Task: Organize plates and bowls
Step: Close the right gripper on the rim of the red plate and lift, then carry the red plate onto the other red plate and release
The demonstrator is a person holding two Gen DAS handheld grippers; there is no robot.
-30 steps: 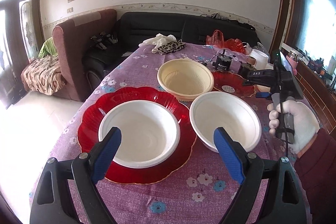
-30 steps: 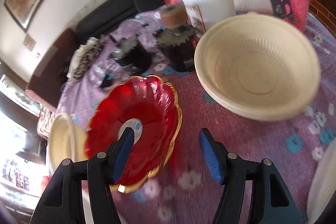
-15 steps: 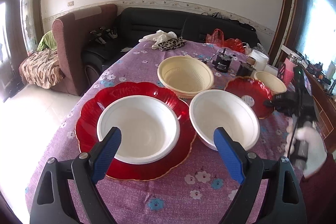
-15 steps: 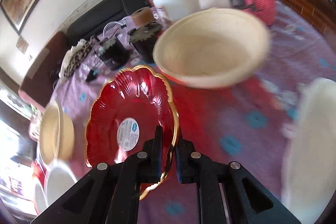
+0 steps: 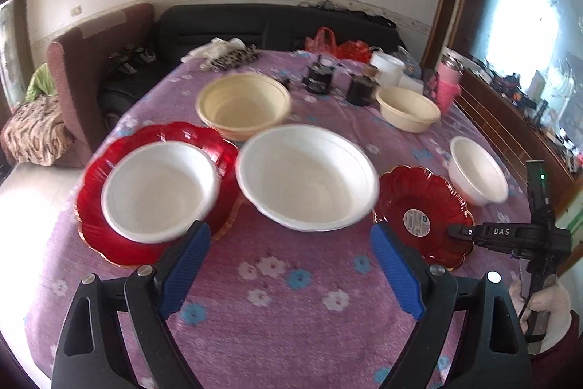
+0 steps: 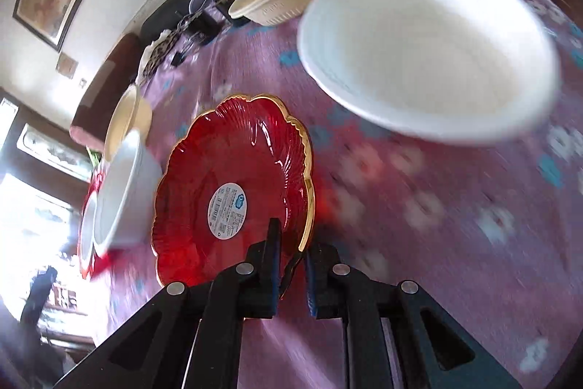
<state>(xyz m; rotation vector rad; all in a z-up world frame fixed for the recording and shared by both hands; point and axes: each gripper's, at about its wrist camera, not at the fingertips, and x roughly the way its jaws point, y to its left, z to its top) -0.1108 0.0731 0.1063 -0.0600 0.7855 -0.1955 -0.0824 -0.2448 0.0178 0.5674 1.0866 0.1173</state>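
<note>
My right gripper point(image 6: 291, 243) is shut on the near rim of a small red plate point(image 6: 233, 192) with a gold edge and a round label; the plate also shows in the left wrist view point(image 5: 419, 214), low over the purple tablecloth. My left gripper point(image 5: 289, 261) is open and empty, just short of a large white bowl point(image 5: 306, 177). Left of it another white bowl point(image 5: 160, 188) sits in a large red plate point(image 5: 109, 236). A large cream bowl point(image 5: 244, 104), a small cream bowl point(image 5: 408, 108) and a small white bowl point(image 5: 477, 170) stand further out.
The table point(image 5: 291, 298) has a purple flowered cloth. Dark jars point(image 5: 320, 79), a white tub point(image 5: 388, 64) and a pink cup point(image 5: 448, 86) stand at the far end. A sofa point(image 5: 255, 24) and an armchair point(image 5: 73, 61) lie beyond; a sideboard point(image 5: 528, 119) runs along the right.
My right gripper closed on the small red plate's rim and carried it back toward the near right of the table, beside the large white bowl. My left gripper stayed open and shifted right.
</note>
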